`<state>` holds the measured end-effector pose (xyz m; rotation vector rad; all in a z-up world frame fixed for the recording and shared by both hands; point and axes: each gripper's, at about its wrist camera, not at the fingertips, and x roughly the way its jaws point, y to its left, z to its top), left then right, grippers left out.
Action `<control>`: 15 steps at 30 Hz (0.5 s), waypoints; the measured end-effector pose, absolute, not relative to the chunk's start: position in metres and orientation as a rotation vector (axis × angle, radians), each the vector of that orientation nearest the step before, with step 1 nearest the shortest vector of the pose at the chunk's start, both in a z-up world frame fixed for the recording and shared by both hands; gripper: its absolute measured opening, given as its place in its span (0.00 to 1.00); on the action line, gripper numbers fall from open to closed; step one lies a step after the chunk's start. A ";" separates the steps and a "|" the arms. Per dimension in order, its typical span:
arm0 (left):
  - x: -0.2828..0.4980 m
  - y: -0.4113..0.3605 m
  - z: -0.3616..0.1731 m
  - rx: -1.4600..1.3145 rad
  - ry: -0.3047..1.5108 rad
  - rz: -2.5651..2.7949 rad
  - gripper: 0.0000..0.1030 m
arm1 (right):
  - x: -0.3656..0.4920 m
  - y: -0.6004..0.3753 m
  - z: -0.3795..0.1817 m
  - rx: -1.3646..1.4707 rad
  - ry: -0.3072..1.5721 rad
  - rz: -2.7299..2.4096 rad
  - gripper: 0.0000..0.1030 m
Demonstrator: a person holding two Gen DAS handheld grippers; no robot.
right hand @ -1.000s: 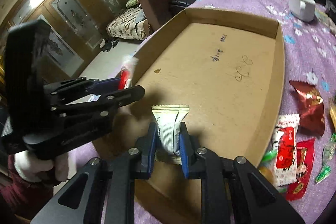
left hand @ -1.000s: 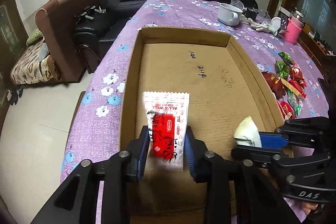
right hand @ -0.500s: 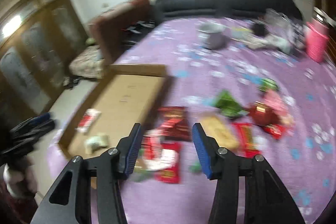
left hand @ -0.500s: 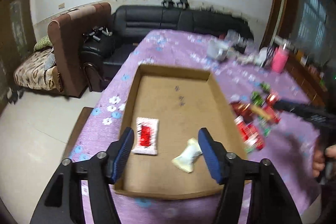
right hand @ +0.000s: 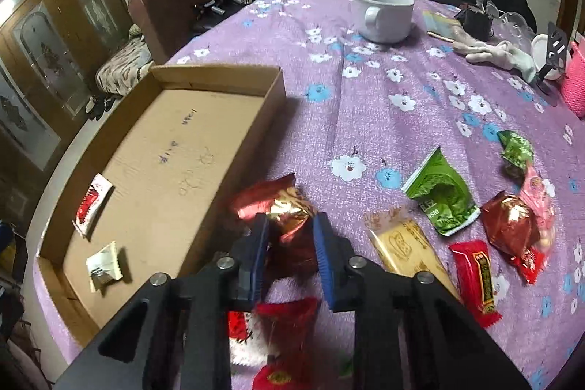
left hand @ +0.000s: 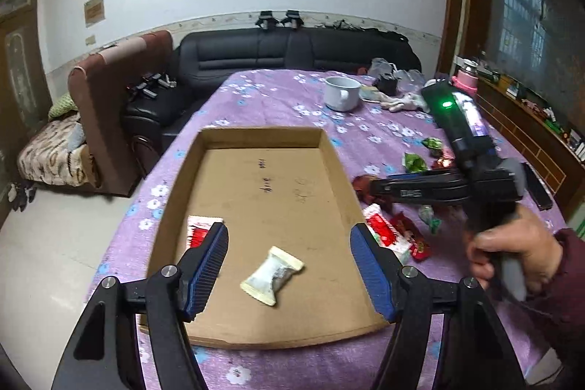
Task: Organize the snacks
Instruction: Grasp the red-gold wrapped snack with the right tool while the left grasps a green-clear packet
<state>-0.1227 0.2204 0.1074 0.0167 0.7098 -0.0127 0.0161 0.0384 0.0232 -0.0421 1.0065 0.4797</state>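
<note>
Two snacks lie in the cardboard tray (left hand: 256,141) at the table's near left corner: a red-and-white packet (right hand: 92,203) by its left wall, a smaller white candy (left hand: 272,275) near its front edge. The left gripper (left hand: 289,262) hangs above them, spread wide, holding nothing. Just right of the tray, the right gripper (right hand: 290,253) has its jaws narrowed around a red foil bag (right hand: 281,207); contact is unclear.
</note>
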 end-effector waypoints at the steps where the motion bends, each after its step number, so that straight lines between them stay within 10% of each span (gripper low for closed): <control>1: -0.122 0.219 0.107 0.011 0.715 -0.020 0.71 | 0.017 0.036 0.023 -0.033 1.014 0.483 0.23; 9: -0.119 0.203 0.099 0.015 0.747 -0.053 0.71 | 0.022 0.043 0.025 -0.010 1.004 0.533 0.46; 15: -0.117 0.202 0.103 0.018 0.755 -0.058 0.71 | 0.023 0.047 0.016 -0.062 1.000 0.492 0.35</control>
